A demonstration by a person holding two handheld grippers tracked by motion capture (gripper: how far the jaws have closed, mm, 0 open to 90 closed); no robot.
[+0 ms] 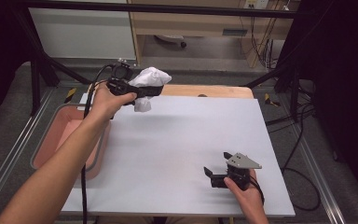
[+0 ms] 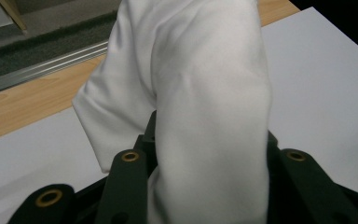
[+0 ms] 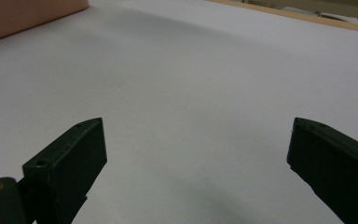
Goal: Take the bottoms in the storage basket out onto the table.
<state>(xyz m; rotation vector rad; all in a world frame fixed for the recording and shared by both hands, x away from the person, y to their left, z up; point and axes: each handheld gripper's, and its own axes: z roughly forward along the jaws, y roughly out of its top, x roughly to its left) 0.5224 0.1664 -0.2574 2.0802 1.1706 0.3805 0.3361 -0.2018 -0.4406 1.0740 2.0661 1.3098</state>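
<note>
A white cloth [image 1: 148,84] is held clamped in the left gripper [image 1: 142,91] above the far left corner of the table [image 1: 182,140], beside the pink bin [image 1: 70,135], so the carrying step appears to be in hand. The cloth is bunched, its long axis roughly upright: one end bulges above the jaws, the other hangs below. The right gripper [image 1: 216,170] rests wide open and empty near the table's near right edge; next, a lowering and release onto the table is probably called for.

cloth [image 1: 150,82] — above table's [image 1: 177,140] far-left corner | bin [image 1: 70,122] — left of table
</note>
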